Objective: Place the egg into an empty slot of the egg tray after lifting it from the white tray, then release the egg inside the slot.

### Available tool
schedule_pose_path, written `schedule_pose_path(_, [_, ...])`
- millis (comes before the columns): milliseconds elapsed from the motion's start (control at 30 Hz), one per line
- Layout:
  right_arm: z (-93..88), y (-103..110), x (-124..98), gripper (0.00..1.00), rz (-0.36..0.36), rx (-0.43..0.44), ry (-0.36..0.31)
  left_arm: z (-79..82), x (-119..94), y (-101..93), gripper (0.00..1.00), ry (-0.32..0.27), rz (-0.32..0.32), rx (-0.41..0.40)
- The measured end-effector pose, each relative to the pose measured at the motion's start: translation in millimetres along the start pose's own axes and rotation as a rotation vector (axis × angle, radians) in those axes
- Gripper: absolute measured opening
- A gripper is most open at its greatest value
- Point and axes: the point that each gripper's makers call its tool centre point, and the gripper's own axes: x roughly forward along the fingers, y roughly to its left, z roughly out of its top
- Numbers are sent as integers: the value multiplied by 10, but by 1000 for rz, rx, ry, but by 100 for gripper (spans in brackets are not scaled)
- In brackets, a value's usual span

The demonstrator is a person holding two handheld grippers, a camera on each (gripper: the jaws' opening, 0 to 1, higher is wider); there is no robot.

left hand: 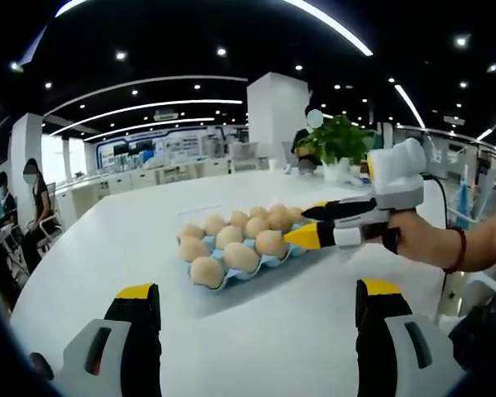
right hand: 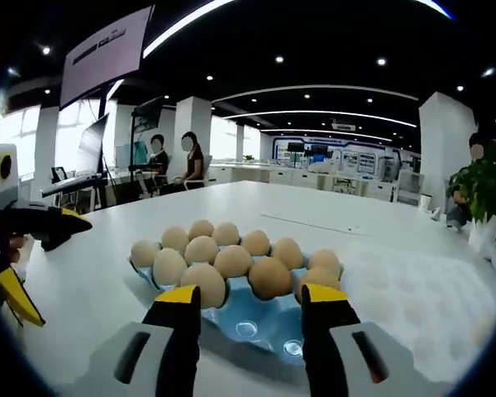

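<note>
A blue egg tray (left hand: 261,266) lies on the white table, with several tan eggs in it. In the right gripper view, bare slots of the blue egg tray (right hand: 246,321) show at its near end. My right gripper (right hand: 252,294) hangs open over those slots, nothing between its jaws. The nearest egg (right hand: 270,277) sits just beyond the tips. In the left gripper view the right gripper (left hand: 296,225) reaches in from the right, its lower jaw beside an end egg (left hand: 270,242). My left gripper (left hand: 257,289) stands wide open, short of the tray, holding nothing.
The white table (left hand: 132,231) stretches around the tray. A dimpled white patch (right hand: 413,289) lies right of the blue tray. The left gripper (right hand: 64,271) shows at the left edge. A potted plant (left hand: 339,141) stands at the far edge, and people sit further back.
</note>
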Motion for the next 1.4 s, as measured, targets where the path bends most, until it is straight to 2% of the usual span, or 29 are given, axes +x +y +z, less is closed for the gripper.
schedule_pose_path(300, [-28, -230, -73, 51, -51, 15, 16, -18, 79, -64, 100, 13, -21, 1])
schedule_pose_path(733, [-8, -540, -285, 51, -123, 33, -4, 29, 81, -60, 100, 10, -18, 0])
schedule_pose_path(1033, [-116, -680, -364, 51, -144, 49, 17, 10, 99, -106, 100, 21, -26, 3])
schedule_pose_path(1200, [-151, -778, -443, 51, -174, -2, 27, 33, 98, -120, 100, 12, -27, 0])
schedule_pose_path(1400, [-179, -972, -554, 51, -213, 35, 33, 18, 103, -141, 100, 16, -32, -7])
